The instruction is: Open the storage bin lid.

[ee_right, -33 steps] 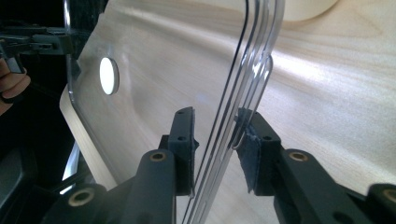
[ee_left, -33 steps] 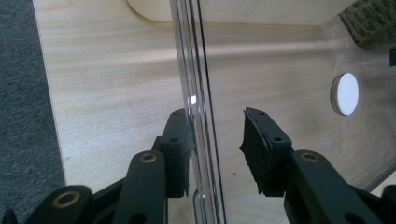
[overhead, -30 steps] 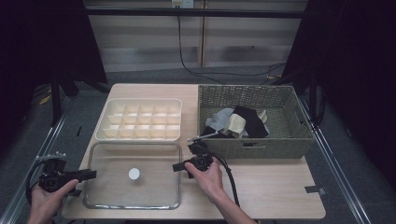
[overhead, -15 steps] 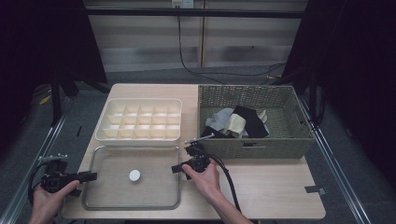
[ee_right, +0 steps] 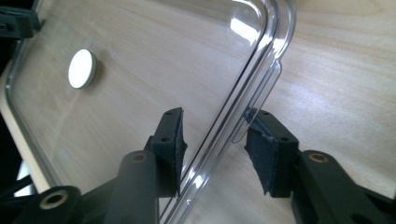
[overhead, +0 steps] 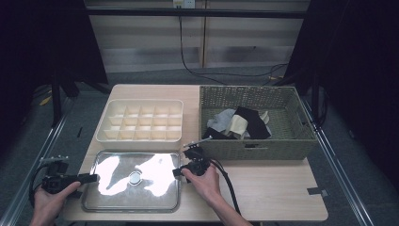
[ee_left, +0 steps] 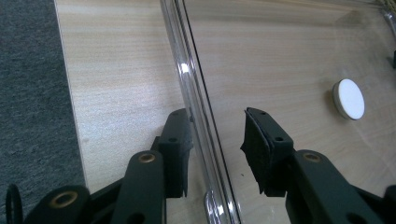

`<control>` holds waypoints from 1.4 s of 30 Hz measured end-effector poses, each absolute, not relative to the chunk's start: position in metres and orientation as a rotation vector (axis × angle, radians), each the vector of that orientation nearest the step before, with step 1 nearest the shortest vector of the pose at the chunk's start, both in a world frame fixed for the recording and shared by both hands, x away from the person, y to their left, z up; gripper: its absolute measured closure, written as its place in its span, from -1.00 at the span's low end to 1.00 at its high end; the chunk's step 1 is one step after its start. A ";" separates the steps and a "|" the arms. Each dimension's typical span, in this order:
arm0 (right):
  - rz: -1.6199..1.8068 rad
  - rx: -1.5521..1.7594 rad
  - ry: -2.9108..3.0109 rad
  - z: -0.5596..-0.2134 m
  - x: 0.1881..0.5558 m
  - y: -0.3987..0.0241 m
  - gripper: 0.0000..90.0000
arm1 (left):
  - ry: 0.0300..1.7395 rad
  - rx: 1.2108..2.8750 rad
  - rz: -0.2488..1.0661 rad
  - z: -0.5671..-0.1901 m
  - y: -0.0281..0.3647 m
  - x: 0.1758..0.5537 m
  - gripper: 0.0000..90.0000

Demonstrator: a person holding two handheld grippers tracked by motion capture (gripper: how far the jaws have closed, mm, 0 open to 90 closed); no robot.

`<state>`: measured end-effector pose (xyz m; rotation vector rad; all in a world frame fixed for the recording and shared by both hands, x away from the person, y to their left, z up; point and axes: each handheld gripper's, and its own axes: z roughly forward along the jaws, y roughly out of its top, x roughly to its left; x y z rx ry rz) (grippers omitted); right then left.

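Note:
A clear plastic lid (overhead: 113, 175) with a white round knob (overhead: 135, 177) lies flat on the wooden table. My left gripper (overhead: 94, 178) stands at its left edge. In the left gripper view the lid's rim (ee_left: 196, 93) runs between the jaws of this gripper (ee_left: 215, 154), which stand apart from it. My right gripper (overhead: 176, 172) is at the lid's right edge. Its jaws have just been opening, and the rim (ee_right: 261, 51) passes between them (ee_right: 215, 149) with the pads (ee_right: 173, 140) off the plastic. The knob (ee_right: 82, 68) shows through the lid.
A cream compartment tray (overhead: 141, 101) sits behind the lid. To its right a woven basket (overhead: 254, 147) holds folded cloths (overhead: 237, 123). Bare table lies right of my right hand. The table's left edge is close to my left gripper.
The right hand has edged slightly left and nearer. The lid now catches more glare. The left hand has stayed put.

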<state>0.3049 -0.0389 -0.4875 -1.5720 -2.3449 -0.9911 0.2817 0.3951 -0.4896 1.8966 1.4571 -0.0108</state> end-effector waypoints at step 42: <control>-1.184 -1.471 -2.337 -0.470 0.307 -0.053 0.03 | 1.410 1.843 0.032 -0.476 0.380 0.278 -0.24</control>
